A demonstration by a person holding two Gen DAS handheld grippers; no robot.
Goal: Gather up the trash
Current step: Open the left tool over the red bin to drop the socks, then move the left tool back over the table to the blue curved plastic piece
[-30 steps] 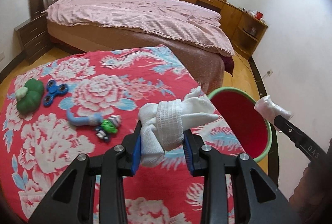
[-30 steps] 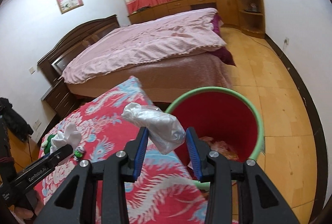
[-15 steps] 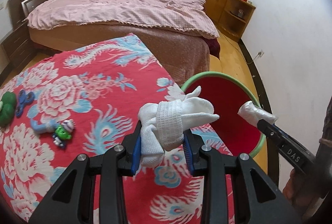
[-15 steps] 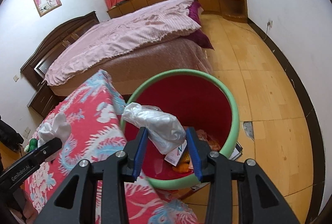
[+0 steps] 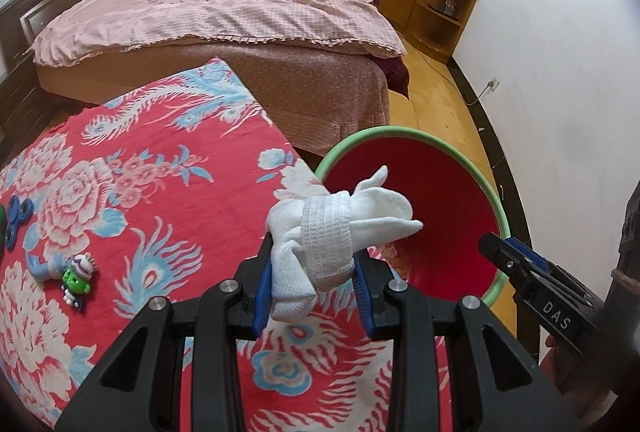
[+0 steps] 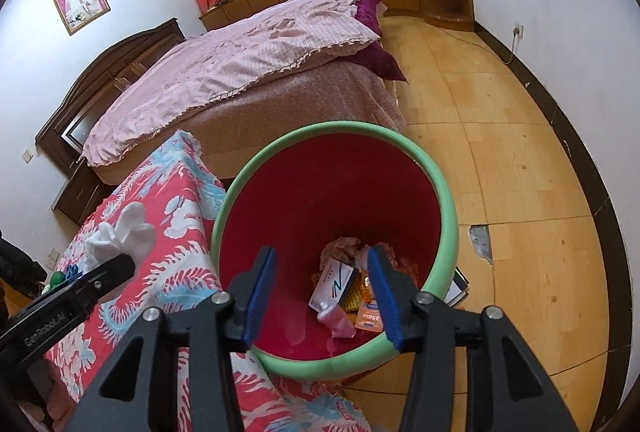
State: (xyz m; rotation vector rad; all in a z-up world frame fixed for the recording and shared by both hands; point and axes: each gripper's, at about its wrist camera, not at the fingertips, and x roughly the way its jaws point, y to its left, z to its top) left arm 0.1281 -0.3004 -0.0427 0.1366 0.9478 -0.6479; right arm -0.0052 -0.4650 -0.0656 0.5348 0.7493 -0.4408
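My left gripper (image 5: 314,282) is shut on a crumpled white tissue (image 5: 340,228) and holds it above the table's right edge, beside the red bin with a green rim (image 5: 472,175). The tissue also shows in the right wrist view (image 6: 124,234). My right gripper (image 6: 322,296) is open and empty, directly above the bin (image 6: 446,207). Inside the bin lie a white box (image 6: 334,284), orange wrappers (image 6: 368,314) and other trash. The right gripper also shows in the left wrist view (image 5: 520,268) over the bin's near rim.
The table has a red floral cloth (image 5: 132,183) with a blue fidget spinner (image 5: 18,211) and a small green toy (image 5: 78,276) at its left. A bed with a pink cover (image 5: 224,11) stands behind. Wooden floor (image 6: 520,151) lies right of the bin.
My right gripper has opened over the bin and the crumpled plastic it held is gone from its jaws. My left gripper has moved right toward the bin with the tissue.
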